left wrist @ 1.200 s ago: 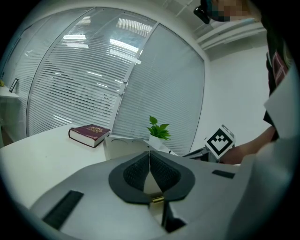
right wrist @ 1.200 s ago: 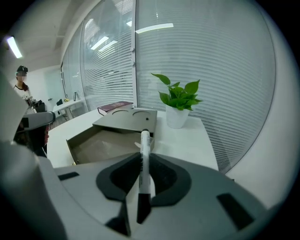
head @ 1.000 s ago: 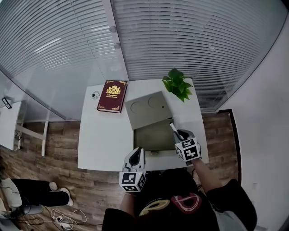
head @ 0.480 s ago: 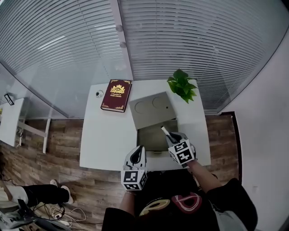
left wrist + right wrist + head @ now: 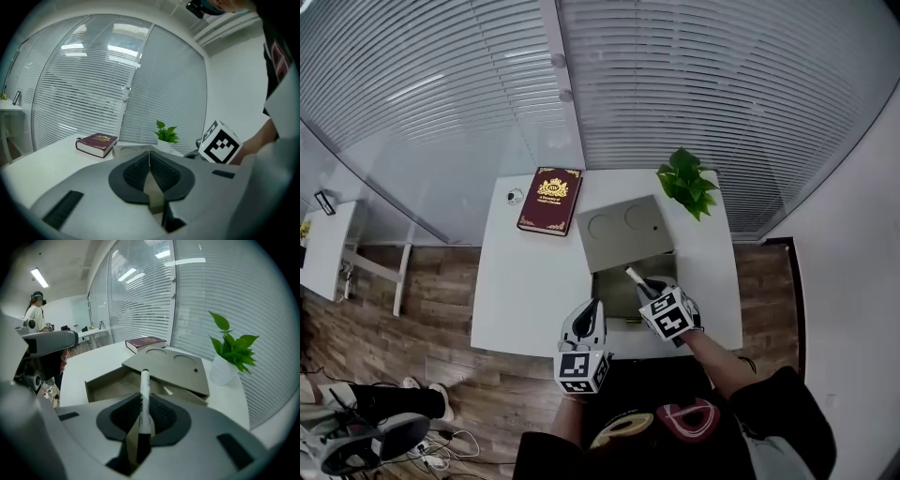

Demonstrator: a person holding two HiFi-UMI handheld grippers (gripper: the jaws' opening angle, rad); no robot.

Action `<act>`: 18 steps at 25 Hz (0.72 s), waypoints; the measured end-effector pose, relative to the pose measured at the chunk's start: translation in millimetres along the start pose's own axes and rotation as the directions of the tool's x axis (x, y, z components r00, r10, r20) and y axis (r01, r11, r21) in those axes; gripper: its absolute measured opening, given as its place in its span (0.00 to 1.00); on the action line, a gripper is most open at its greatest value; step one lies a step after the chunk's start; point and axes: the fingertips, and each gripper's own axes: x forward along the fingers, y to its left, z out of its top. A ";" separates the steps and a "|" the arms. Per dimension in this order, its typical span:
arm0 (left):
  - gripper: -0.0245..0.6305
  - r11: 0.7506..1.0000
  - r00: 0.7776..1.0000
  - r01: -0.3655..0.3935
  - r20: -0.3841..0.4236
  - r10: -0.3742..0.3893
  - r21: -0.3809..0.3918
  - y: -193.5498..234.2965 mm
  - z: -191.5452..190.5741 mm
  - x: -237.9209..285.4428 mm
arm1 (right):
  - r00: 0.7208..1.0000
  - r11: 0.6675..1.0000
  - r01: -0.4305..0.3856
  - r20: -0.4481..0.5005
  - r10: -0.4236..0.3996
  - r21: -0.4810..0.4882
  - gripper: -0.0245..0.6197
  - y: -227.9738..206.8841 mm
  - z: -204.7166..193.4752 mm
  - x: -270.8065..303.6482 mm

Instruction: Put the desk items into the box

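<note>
Room: glass walls hung with white blinds (image 5: 722, 84) stand behind a white desk (image 5: 525, 291), with a wood-plank floor (image 5: 422, 300) around it.
Box: the grey box (image 5: 614, 302) sits open on the near right part of the desk. Its lid (image 5: 623, 232), marked with two round hollows, is tipped back toward the far side.
Right gripper: the right gripper (image 5: 143, 401) is clamped on a white marker (image 5: 144, 385), whose dark end sits down between the pads. The marker pokes out over the open box.
Left gripper: the left gripper (image 5: 150, 157) is at the near desk edge, just left of the box, with its jaws pressed together.
Book: a dark red book (image 5: 549, 199) with gold print lies flat, just left of the lid.
Plant: a green plant (image 5: 687, 183) in a white pot (image 5: 220, 371) stands at the far right corner, near the lid.
Small round thing (image 5: 515, 197): it lies beside the book and is too small to make out.
</note>
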 end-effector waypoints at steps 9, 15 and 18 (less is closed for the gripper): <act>0.07 1.000 1.000 -0.029 0.003 0.029 -0.006 11.5 1.4 5.5 | 0.996 0.998 -0.053 -0.072 0.051 -0.025 0.15 11.5 -4.4 22.2; 0.07 0.998 0.999 -0.049 0.006 0.049 -0.026 16.7 2.8 7.5 | 0.993 0.997 -0.064 -0.102 0.060 -0.031 0.15 13.2 -9.9 32.1; 0.07 0.998 0.999 -0.050 0.000 0.050 -0.028 17.5 1.6 8.3 | 0.991 0.997 -0.069 -0.115 0.065 -0.028 0.15 14.2 -12.2 36.2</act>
